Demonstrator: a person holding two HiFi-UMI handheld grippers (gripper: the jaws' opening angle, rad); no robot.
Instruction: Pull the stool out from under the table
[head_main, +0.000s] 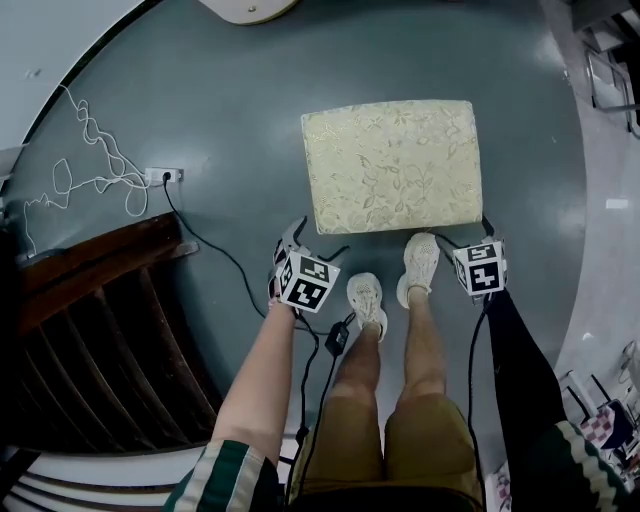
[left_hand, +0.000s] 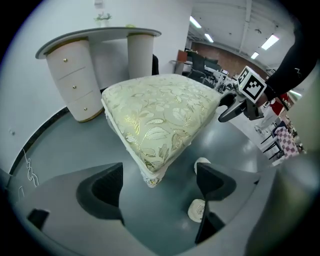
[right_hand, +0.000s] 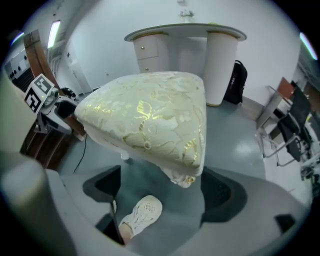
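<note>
Below my head camera: rectangular stool (head_main: 392, 165), cream leaf-patterned cushion, stands on smooth grey floor (head_main: 230, 130), clear of the curved white table (head_main: 250, 8); my left gripper (head_main: 295, 238) and right gripper (head_main: 484, 238) flank its near corners.
Left gripper view: I see jaws spread wide, nothing clamped; a padded corner hangs just ahead.
Right gripper view: jaws likewise apart, empty; glossy floor, white walls (right_hand: 100, 20), office chairs (right_hand: 296, 127) beyond.

Table (head_main: 250, 8): cut off by the head view's top edge; I see only a curved sliver.
Stool (head_main: 392, 165): legs hidden beneath its cushion from above.
Dark wooden piece (head_main: 90, 330): cropped at left; unidentifiable.
</note>
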